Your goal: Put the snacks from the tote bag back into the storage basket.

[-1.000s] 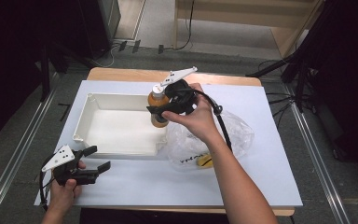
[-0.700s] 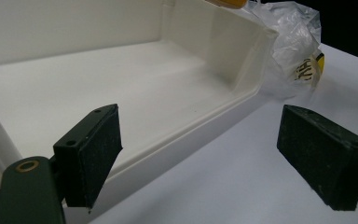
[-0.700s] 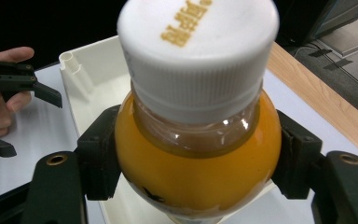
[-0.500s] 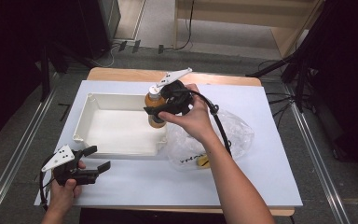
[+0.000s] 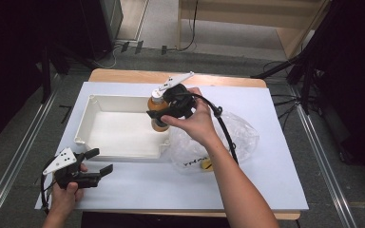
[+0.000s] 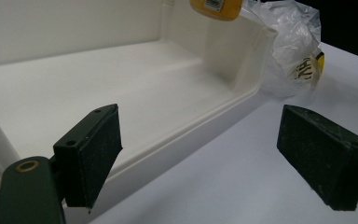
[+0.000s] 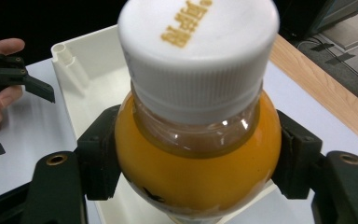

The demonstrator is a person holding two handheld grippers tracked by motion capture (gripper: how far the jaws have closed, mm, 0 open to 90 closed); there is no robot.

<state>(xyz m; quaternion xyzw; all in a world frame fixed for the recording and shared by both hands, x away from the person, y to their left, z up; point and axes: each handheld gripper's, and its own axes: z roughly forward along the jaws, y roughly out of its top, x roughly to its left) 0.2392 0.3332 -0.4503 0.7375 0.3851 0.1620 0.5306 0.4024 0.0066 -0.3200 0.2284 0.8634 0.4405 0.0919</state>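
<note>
A small orange bottle [image 5: 158, 112] with a white cap [image 7: 198, 46] hangs over the right end of the white tray [image 5: 95, 108], and my right gripper [image 5: 164, 114] is shut on its body. In the right gripper view the two black pads [image 7: 101, 158] press the bottle [image 7: 196, 163] from both sides. My left gripper [image 5: 97, 164] rests open on the white mat near the front left corner, just outside the tray's front wall [image 6: 186, 135]. Between its pads [image 6: 91, 149] there is nothing. The bottle's bottom [image 6: 216, 7] shows at the top of the left gripper view.
A crumpled clear plastic bag [image 5: 233, 142] with a yellow item inside lies right of the tray. The bag [image 6: 293, 51] also shows beyond the tray's corner. The white mat [image 5: 266, 190] covers a wooden table [image 5: 123, 76]; cables and dark stands sit around it.
My right gripper has carried the bottle slightly left, farther over the tray's right end. The left gripper has stayed where it was.
</note>
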